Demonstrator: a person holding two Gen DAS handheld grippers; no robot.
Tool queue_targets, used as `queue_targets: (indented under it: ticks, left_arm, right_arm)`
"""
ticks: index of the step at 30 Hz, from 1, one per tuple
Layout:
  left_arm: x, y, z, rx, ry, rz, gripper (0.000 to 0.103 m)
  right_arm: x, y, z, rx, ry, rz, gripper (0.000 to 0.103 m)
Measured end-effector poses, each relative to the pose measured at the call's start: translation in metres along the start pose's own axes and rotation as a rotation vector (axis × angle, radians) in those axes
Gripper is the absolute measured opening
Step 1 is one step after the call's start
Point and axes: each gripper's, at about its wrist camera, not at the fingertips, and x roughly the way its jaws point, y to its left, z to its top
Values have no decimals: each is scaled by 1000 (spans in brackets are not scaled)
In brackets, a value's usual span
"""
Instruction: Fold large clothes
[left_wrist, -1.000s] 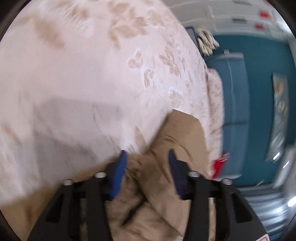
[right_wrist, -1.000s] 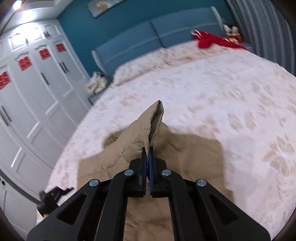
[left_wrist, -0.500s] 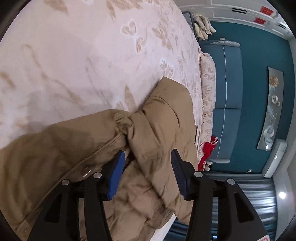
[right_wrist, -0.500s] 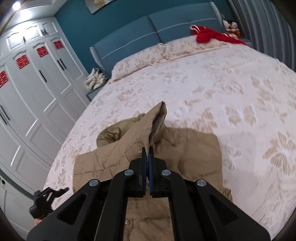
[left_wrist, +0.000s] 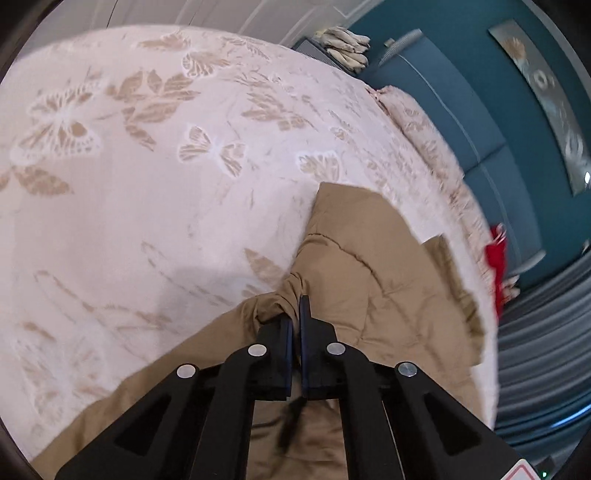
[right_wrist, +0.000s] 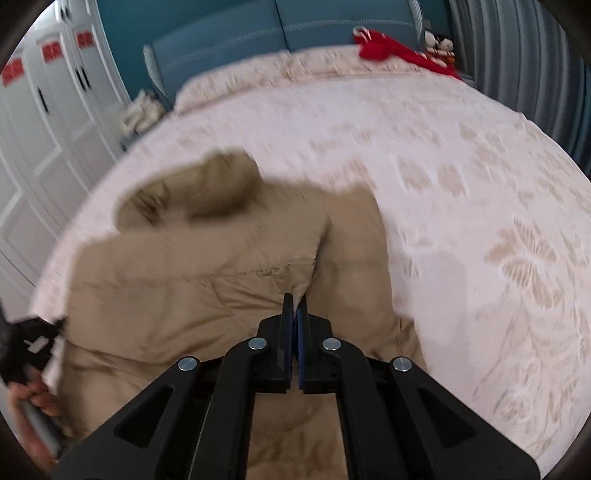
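- The bed (left_wrist: 155, 206), under a pale leaf-and-butterfly cover, carries everything; it is soft and slack, so any drag across it could rumple the cover and skew the fold line
- The tan padded jacket (right_wrist: 207, 280) lies spread over the near part of the bed, its hood bunched at the far left; being thick and springy, I judge a folded panel may spring open again once released
- The left claw (left_wrist: 295, 310) is clamped on a gathered bunch of jacket fabric at the near edge; the jaws have just been closing, with the cloth between them; so small a pinch of a puffy layer could slip free under a pull
- The right claw (right_wrist: 294, 308) is closed tight on a ridge of the jacket near its middle; the view is blurred, so how many layers it holds I cannot tell; catching only the top layer would twist the garment
- The red garment (right_wrist: 391, 48) by the far headboard lies well apart and poses little risk
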Motion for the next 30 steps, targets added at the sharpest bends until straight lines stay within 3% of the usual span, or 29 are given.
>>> queue_targets:
  ticks: [8, 14, 17, 18, 20, 23, 25, 28, 30]
  left_arm:
    - [14, 8, -15, 125, -26, 53, 6]
    - [16, 0, -23, 200, -63, 103, 10]
    - [5, -4, -17, 234, -23, 104, 10]
    - [-2, -6, -15, 253, -13, 100, 13]
    - [-27, -14, -15, 306, -14, 101, 14]
    - [-67, -42, -18, 392, -81, 67, 17]
    - [-83, -78, -23, 475, -130, 16, 24]
    - [-76, -121, -35, 584, -153, -28, 31]
    - [-48, -141, -46, 623, -101, -34, 31]
  right_arm:
    - [45, 0, -25, -25, 48, -34, 0]
    - [46, 4, -26, -56, 58, -43, 1]
    - [25, -8, -25, 37, 67, -5, 17]
    - [11, -13, -26, 81, 51, 14, 31]
    - [-14, -16, -29, 122, 10, 13, 36]
    - [-43, 4, -23, 107, -42, 61, 36]
    - [-45, 36, -14, 28, -41, 86, 35]
    - [-31, 78, -8, -66, -35, 103, 32]
    - [-11, 98, -10, -96, -9, 103, 27]
